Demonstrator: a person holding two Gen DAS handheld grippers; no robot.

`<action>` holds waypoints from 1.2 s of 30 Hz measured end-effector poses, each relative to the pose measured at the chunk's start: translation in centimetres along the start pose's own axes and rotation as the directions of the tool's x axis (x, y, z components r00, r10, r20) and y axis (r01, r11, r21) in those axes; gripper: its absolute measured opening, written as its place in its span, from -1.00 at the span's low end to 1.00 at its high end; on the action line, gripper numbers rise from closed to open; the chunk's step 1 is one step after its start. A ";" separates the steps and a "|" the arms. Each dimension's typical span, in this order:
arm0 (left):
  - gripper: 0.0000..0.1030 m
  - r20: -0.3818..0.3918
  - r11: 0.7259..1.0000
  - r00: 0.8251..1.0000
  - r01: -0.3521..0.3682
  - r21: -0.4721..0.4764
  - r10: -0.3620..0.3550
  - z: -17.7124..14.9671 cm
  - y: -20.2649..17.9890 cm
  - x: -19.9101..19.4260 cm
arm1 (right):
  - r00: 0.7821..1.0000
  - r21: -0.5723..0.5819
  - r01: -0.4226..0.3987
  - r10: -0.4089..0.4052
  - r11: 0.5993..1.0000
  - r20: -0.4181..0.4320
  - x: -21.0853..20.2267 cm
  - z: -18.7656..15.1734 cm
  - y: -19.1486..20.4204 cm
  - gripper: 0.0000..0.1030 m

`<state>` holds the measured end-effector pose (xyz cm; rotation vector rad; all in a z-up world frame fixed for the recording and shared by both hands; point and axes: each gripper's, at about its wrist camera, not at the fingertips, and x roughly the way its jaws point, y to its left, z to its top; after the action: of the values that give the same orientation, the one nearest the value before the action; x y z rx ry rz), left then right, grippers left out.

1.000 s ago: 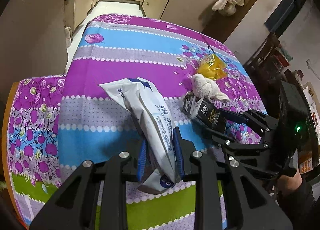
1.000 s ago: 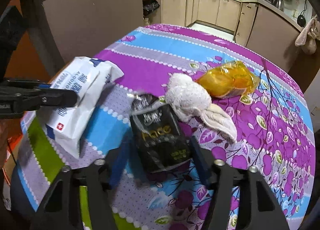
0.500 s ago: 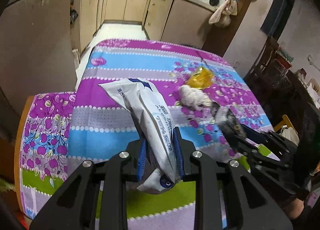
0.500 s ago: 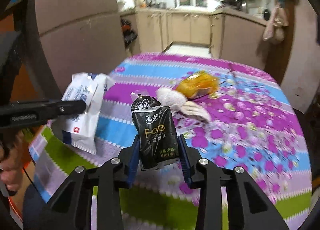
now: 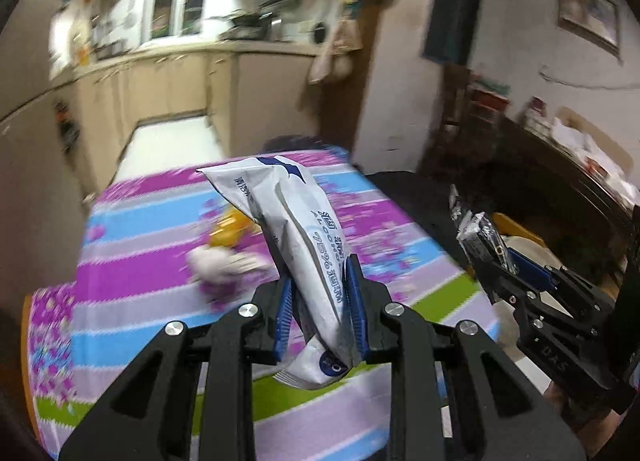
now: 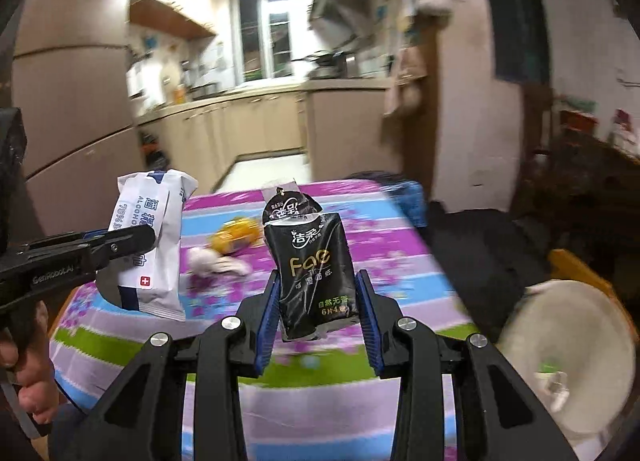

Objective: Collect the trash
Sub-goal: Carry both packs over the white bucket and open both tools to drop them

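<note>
trash here is two wrappers, both lifted off the desk (image 5: pixel 132 313) with its striped floral cloth. the white wipes packet (image 5: pixel 304 253) stands tilted above the desk's near edge, pinched low down between the blue pads of the left claw (image 5: pixel 320 301). the black tissue pack (image 6: pixel 312 261) stands upright above that same near edge, right of the white wipes packet, and the right claw (image 6: pixel 318 309) pinches its lower part; its jaws have just been closing on it. still lying on the desk, beyond both packs, are a crumpled white tissue (image 6: pixel 212 263) and, just behind it, a yellow wrapper (image 6: pixel 236 237). a round white bin (image 6: pixel 568 357) sits off the desk's right side, below the right claw. a hand (image 6: pixel 24 377) holds the left tool.
</note>
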<state>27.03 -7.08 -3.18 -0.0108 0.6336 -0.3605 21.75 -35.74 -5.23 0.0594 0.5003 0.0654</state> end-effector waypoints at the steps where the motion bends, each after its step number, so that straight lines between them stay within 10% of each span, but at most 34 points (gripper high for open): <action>1: -0.54 0.002 1.000 1.000 0.019 0.016 -0.019 0.2 -1.1 0.2 | 1.000 0.016 0.029 -0.029 0.999 0.010 -1.0 0.2 -1.6 -0.27; 16: -0.54 -0.105 0.916 0.948 0.318 0.246 -0.300 1.9 -22.4 6.9 | 0.942 0.187 0.336 -0.334 0.923 -0.040 -9.9 -0.4 -22.3 -0.27; 25: -0.54 -0.270 0.883 0.920 0.361 0.301 -0.284 1.4 -30.4 12.4 | 0.916 0.259 0.393 -0.350 0.882 -0.197 -8.0 -2.0 -32.2 -0.27; 36: -0.54 -0.391 0.879 0.900 0.336 0.339 -0.194 -0.7 -33.5 17.0 | 0.898 0.292 0.401 -0.310 0.868 -0.311 -3.5 -4.6 -35.1 -0.27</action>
<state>28.37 -44.11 -9.62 0.3692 0.9019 -0.7725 18.16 -70.83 -10.20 0.3097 0.7716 -0.3913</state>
